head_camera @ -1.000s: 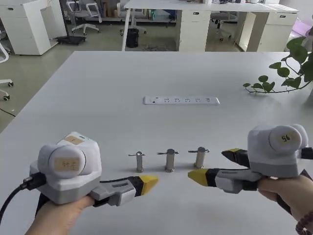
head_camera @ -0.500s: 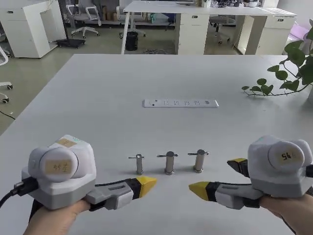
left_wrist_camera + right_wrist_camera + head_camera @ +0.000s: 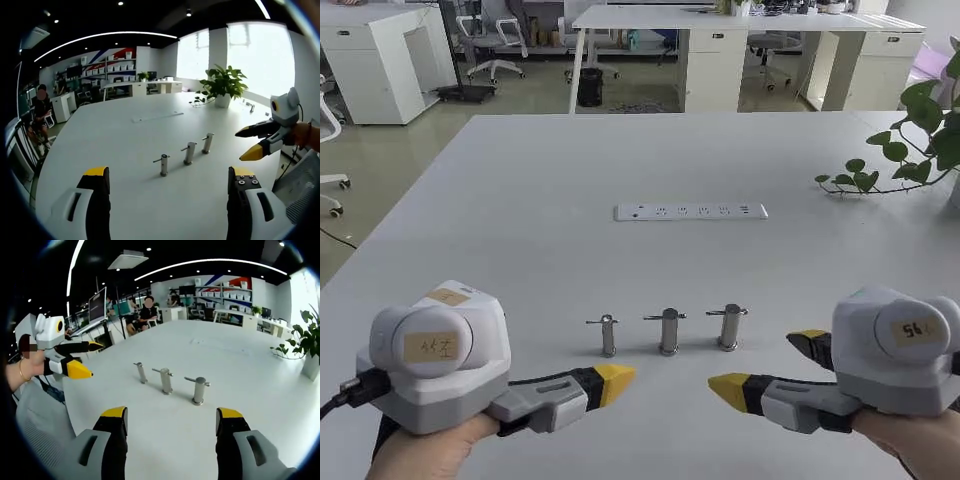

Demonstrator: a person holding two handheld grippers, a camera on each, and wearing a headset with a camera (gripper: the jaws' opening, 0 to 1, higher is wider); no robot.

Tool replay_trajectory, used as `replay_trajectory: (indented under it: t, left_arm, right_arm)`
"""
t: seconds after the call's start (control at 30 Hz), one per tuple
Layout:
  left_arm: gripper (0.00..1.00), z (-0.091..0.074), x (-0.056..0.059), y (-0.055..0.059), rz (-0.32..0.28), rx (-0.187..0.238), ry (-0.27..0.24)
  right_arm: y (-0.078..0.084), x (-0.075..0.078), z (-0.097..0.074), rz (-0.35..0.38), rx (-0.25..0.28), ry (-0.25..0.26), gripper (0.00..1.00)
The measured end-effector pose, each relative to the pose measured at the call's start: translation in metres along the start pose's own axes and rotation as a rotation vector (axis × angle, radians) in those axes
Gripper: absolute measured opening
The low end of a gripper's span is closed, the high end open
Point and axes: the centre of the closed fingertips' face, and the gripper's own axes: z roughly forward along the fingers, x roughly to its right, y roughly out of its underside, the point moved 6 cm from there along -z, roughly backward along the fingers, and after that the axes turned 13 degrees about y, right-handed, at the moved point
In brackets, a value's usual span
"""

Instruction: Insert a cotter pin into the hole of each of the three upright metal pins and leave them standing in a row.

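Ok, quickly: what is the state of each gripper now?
Left gripper: open, holding nothing.
Right gripper: open, holding nothing.

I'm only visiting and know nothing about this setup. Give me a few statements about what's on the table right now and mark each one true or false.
1. Three metal pins stand upright in a row. True.
2. A thin cotter pin crosses each one near its top. True.
3. The left tool is clamped on a pin. False: its jaws are open, hold nothing, and are apart from the pins. The right tool is open too.
4. A white power strip lies on the table beyond the pins. True.
5. The leafy plant is on the person's left. False: it is on the right.
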Motion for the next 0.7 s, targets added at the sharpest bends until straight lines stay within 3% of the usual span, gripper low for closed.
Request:
replay_trajectory:
  t: [0.7]
  left_arm:
    - [0.95,-0.0049,-0.0016,0.0017,0.005,-0.024,0.003]
  right_arm:
    - [0.0008,-0.004,-0.0079,-0.045,-0.024,0.01,0.67]
